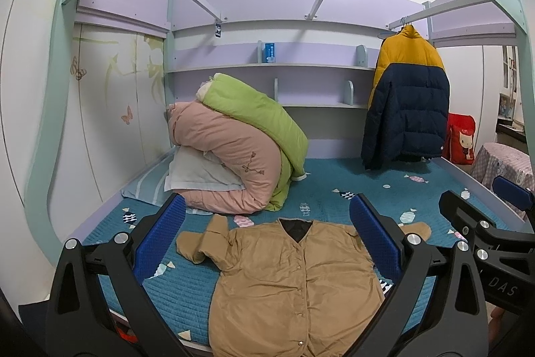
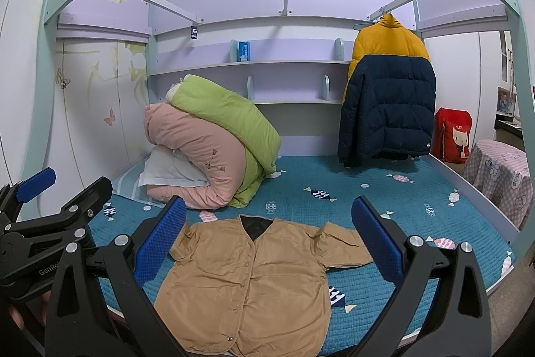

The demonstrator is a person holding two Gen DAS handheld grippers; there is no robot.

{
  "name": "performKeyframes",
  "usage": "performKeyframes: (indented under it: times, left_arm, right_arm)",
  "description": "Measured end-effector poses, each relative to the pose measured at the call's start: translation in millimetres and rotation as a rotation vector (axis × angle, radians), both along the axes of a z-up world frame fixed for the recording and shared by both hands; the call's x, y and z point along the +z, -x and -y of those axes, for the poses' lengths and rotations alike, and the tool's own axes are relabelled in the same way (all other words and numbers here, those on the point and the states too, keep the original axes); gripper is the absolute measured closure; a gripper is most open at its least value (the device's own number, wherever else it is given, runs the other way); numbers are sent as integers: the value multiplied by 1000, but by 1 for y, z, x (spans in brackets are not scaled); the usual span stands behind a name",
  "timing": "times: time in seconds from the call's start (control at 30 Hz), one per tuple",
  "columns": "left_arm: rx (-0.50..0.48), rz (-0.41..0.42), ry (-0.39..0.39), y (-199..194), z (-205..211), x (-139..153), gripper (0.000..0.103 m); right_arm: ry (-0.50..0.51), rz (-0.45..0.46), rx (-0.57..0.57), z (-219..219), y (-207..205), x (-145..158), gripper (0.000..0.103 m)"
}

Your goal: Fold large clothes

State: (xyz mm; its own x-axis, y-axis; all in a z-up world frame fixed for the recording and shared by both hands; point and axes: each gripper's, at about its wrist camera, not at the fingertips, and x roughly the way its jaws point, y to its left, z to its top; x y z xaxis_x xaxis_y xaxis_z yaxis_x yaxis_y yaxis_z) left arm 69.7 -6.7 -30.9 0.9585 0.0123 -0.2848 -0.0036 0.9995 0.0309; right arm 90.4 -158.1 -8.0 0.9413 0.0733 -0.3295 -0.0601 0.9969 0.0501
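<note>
A tan button-front jacket [image 1: 284, 286] lies face up on the blue bed cover [image 1: 334, 186], collar toward the wall. It also shows in the right wrist view [image 2: 247, 283]. Its left sleeve [image 1: 204, 240] is bent back on itself; its right sleeve [image 2: 341, 246] lies spread out. My left gripper [image 1: 267, 243] is open and empty, held above the jacket's chest. My right gripper [image 2: 267, 243] is open and empty above the jacket, and shows at the right of the left wrist view [image 1: 481, 203].
A pink quilt [image 1: 227, 156] and a green quilt [image 1: 257, 119] are piled with a pillow at the bed's left head. A yellow and navy puffer coat [image 1: 408, 96] hangs at the right. A red bag [image 1: 461, 139] and a checked covered stand [image 2: 498, 176] stand beside the bed.
</note>
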Motion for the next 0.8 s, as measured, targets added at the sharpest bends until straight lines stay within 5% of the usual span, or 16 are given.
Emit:
performKeyframes:
  times: [0.8]
  left_arm:
    - [-1,-3,0,2,3,2,5]
  right_arm:
    - [-11,-2,-2,6,8,0,7]
